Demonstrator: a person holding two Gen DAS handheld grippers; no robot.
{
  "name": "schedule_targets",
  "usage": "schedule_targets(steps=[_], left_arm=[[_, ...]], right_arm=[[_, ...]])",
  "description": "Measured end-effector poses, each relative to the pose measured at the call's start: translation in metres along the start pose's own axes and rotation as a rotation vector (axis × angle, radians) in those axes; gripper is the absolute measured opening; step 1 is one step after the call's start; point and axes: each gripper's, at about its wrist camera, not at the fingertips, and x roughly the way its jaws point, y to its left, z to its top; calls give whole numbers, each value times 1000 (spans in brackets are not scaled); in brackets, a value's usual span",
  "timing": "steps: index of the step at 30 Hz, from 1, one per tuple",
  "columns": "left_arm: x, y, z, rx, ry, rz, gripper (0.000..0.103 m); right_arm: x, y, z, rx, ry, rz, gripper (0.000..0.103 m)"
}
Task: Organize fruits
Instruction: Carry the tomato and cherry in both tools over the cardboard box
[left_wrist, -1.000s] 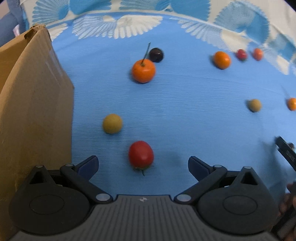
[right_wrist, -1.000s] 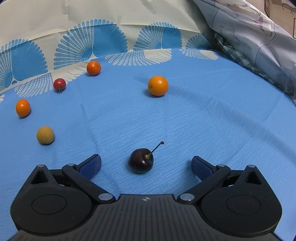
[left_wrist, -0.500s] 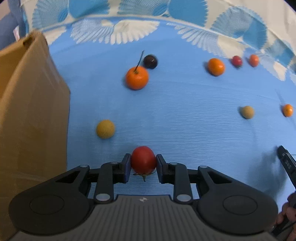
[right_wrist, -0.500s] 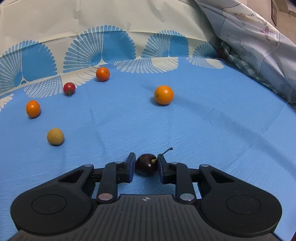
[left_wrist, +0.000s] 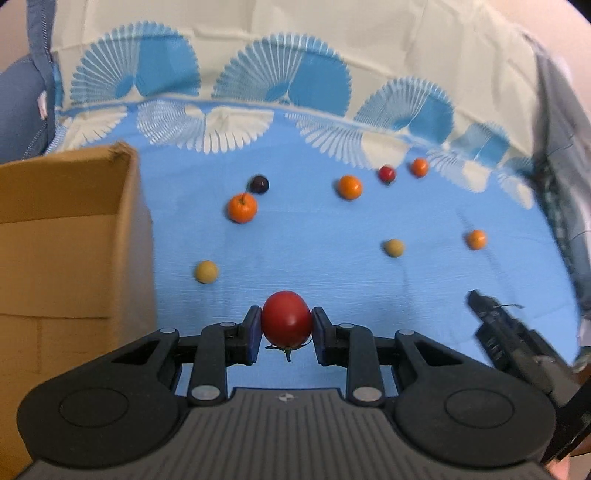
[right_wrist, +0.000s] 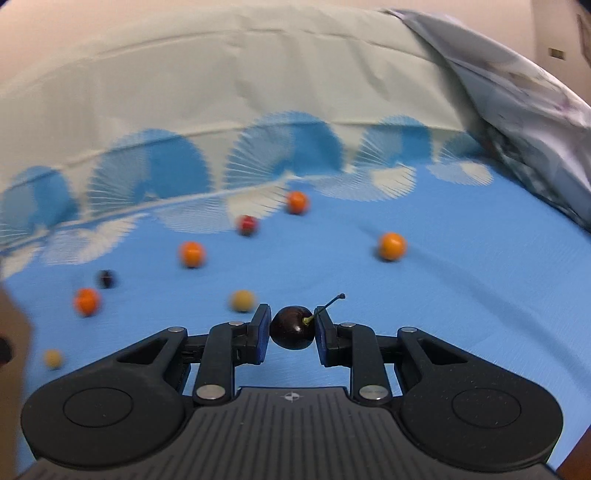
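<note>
My left gripper (left_wrist: 285, 334) is shut on a red tomato (left_wrist: 286, 317), held above the blue cloth (left_wrist: 332, 273). A dark cherry (right_wrist: 292, 327) with a thin stem sits clamped in my right gripper (right_wrist: 291, 332), also lifted off the cloth. The right gripper shows as a dark shape (left_wrist: 495, 328) at the right of the left wrist view. Loose on the cloth lie several fruits: an orange with a stem (left_wrist: 242, 208), a dark cherry (left_wrist: 259, 184), a yellow-green ball (left_wrist: 206, 271), another (left_wrist: 393, 247), and small oranges (left_wrist: 349, 187) (left_wrist: 475, 239).
An open cardboard box (left_wrist: 66, 236) stands at the left, its wall close beside my left gripper. A small red fruit (left_wrist: 386, 172) and an orange one (left_wrist: 419, 167) lie near the patterned border. Crumpled grey bedding (right_wrist: 524, 110) rises along the right edge.
Both grippers went from wide open to shut on their fruits, the left on the tomato and the right on the cherry, then rose off the cloth and tilted up to show more of the far border.
</note>
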Motion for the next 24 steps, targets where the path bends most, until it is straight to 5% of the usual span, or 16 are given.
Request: schedule_targets(steps=[11,24], left_arm=[[-112,78,-33,-37,-59,54,32],[-184,175,-93,-107,-81,208,32]], right_arm=[[-116,107,2,-100,8,325,26],[-197,200,-19,-248,26,491,26]])
